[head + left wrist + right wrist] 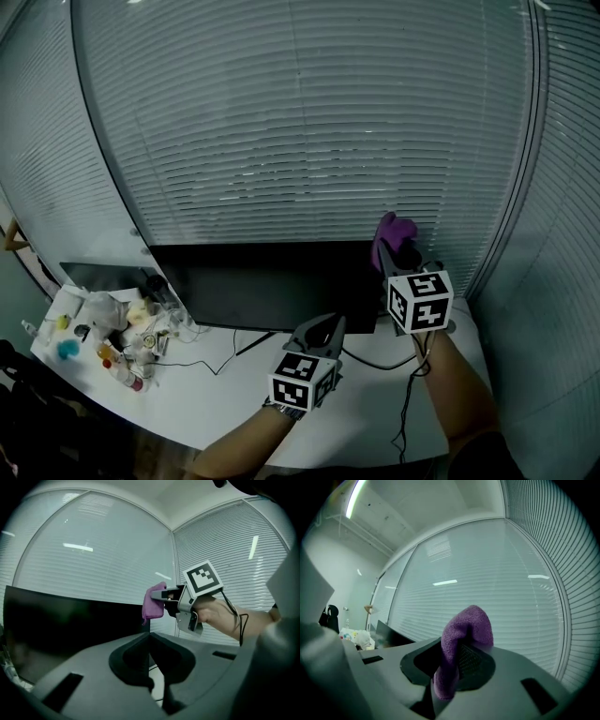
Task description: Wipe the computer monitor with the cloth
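The black computer monitor (262, 281) stands on the white desk (216, 398) with its screen dark. My right gripper (398, 258) is raised at the monitor's upper right corner and is shut on a purple cloth (392, 232). The cloth (464, 630) sticks up between the right gripper's (457, 656) jaws. In the left gripper view the cloth (152, 604) hangs from the right gripper (164, 597), just over the monitor's (70, 630) top right edge. My left gripper (323, 330) hovers low in front of the screen's right part. Its (150, 637) jaws are together and hold nothing.
Closed window blinds (300, 122) curve behind the monitor. Small bottles and clutter (117, 337) crowd the desk's left end beside a second dark screen (94, 277). Black cables (405, 403) trail over the desk at right.
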